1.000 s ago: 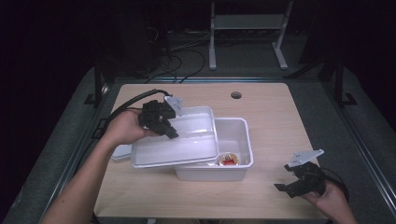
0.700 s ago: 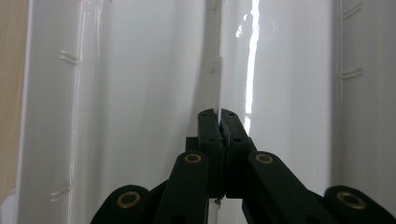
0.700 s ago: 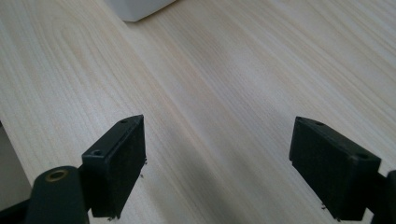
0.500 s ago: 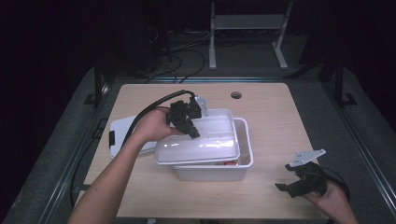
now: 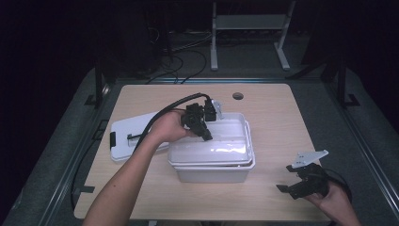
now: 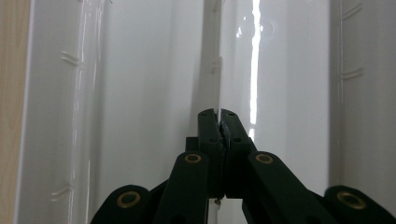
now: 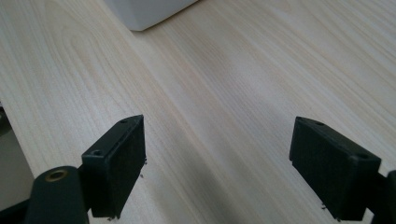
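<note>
High view, left tool (image 5: 205, 135) pinching lid (image 5: 221, 148)

My forearms are bare, both tools are black, the left tool (image 5: 203, 123) with brass pivot pins and a thick black cable, the right tool (image 5: 305, 181) topped by a grey three-cornered plate.

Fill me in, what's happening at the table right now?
A person works with a handheld gripper in each hand. The left gripper is pinched shut on a ridge of a translucent white lid, holding it over a white plastic bin mid-table. Whether the lid is seated cannot be told. A flat white case with a black latch lies on the table left of the bin. The right gripper rests near the table's right front corner, jaws open, holding nothing.
</note>
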`<state>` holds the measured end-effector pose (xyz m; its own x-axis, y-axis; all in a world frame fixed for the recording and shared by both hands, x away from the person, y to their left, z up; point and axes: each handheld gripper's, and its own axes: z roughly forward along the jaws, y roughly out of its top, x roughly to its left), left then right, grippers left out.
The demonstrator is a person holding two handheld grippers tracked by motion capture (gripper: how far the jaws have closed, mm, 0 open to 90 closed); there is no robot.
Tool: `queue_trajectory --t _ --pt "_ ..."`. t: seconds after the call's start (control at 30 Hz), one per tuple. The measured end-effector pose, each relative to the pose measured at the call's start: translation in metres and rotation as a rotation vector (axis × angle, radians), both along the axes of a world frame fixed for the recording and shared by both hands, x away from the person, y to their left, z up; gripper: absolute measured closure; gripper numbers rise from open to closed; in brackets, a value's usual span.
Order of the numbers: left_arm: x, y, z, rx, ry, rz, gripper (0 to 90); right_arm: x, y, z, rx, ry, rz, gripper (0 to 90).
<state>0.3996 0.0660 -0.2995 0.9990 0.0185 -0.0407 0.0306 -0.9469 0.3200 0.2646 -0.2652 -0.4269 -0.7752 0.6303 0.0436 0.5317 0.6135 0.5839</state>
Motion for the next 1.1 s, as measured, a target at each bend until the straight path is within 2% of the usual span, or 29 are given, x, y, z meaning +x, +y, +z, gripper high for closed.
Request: queue_trajectory --t 0.13,0.57,0.67,0.8,0.97,1.1 --pt "0.000 -0.004 -0.002 -0.001 0.004 -0.007 89.1 0.000 0.000 0.000 0.001 -0.001 0.002 18.0" --pt "0.001 -0.014 -0.013 0.043 -0.006 -0.030 88.8 -0.001 -0.002 0.001 0.012 -0.005 0.000 18.0" --pt "0.001 -0.014 -0.010 0.022 -0.008 -0.025 81.5 0.000 -0.002 0.001 0.011 -0.004 0.001 18.0" --pt "-0.002 -0.010 -0.005 0.015 -0.010 -0.037 75.5 0.000 -0.001 0.001 0.010 -0.003 0.002 18.0" --pt "-0.003 0.002 0.002 0.003 -0.013 -0.021 70.2 -0.001 0.000 0.000 0.006 0.000 -0.001 18.0" --pt "-0.003 0.017 0.011 -0.025 -0.020 -0.003 69.7 -0.001 0.000 -0.001 0.008 0.001 -0.002 18.0"
